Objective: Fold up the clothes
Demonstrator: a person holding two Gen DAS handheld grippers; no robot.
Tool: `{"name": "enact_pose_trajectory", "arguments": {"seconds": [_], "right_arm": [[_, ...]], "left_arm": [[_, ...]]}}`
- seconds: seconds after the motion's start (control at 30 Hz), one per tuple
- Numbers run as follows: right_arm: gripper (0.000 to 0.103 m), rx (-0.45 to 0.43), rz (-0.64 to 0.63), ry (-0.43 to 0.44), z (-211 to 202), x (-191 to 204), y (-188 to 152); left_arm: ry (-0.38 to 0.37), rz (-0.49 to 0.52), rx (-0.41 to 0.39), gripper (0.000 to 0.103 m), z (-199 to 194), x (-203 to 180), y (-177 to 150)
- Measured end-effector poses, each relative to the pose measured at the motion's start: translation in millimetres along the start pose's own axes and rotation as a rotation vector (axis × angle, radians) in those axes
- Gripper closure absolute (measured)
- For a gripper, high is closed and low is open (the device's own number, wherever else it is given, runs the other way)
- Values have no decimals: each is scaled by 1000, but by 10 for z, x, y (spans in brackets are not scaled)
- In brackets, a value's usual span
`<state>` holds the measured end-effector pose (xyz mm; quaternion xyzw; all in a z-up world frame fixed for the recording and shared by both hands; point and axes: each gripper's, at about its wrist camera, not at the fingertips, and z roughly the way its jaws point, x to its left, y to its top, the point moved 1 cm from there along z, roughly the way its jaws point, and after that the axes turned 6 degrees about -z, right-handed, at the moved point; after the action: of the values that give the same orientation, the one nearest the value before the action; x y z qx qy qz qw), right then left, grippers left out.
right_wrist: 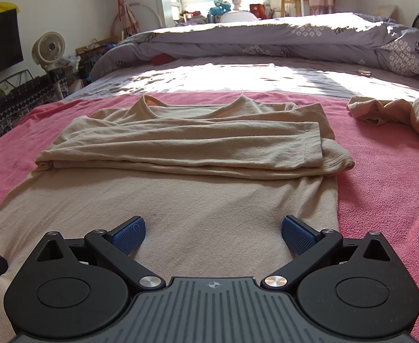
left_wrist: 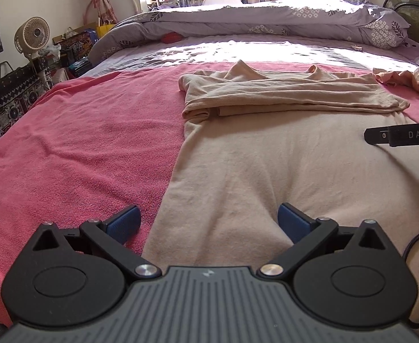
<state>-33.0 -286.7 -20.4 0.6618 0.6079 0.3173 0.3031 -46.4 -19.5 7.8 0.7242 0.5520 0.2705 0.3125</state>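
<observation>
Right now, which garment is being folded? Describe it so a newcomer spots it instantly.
On the bed, find the pink towel. The beige long-sleeved shirt lies flat at its centre, sleeves folded across its chest. Unlike the crumpled peach garment to its right, it is smoothed out.

A beige shirt (right_wrist: 180,148) is showing pale against a pink towel (left_wrist: 75,148) that is filling the lower left of the left wrist view. The tongs (right_wrist: 213,235) are showing black arms and blue textured pads (right_wrist: 129,235). At the upper edge, a grey-lilac duvet (left_wrist: 266,17) is carrying white diamond and leaf prints. At upper right, another garment (right_wrist: 395,114) is looking peach-beige. At left, a cream fan (left_wrist: 32,37) is standing over a navy-and-white patterned cloth (left_wrist: 9,100).
</observation>
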Motion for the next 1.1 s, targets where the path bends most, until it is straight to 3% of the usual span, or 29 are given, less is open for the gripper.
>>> {"name": "enact_pose_trajectory", "arguments": {"seconds": [0.27, 0.4, 0.57, 0.8, 1.0, 1.1], "right_arm": [[0, 0, 0, 0, 1, -4, 4], [0, 0, 1, 1, 1, -1, 2], [0, 0, 0, 0, 3, 0, -4], [0, 1, -2, -1, 9, -2, -8], [0, 2, -1, -1, 10, -3, -10], [0, 5, 13, 14, -14, -27, 16]], "left_arm": [[75, 75, 27, 0, -272, 143, -48], [218, 178, -63, 1, -384, 178, 162], [100, 63, -154, 0, -239, 388, 766], [14, -113, -115, 1, 614, 492, 1407], [-33, -247, -44, 1, 1413, 579, 1651], [-91, -366, 18, 1, 1793, 718, 1684]]}}
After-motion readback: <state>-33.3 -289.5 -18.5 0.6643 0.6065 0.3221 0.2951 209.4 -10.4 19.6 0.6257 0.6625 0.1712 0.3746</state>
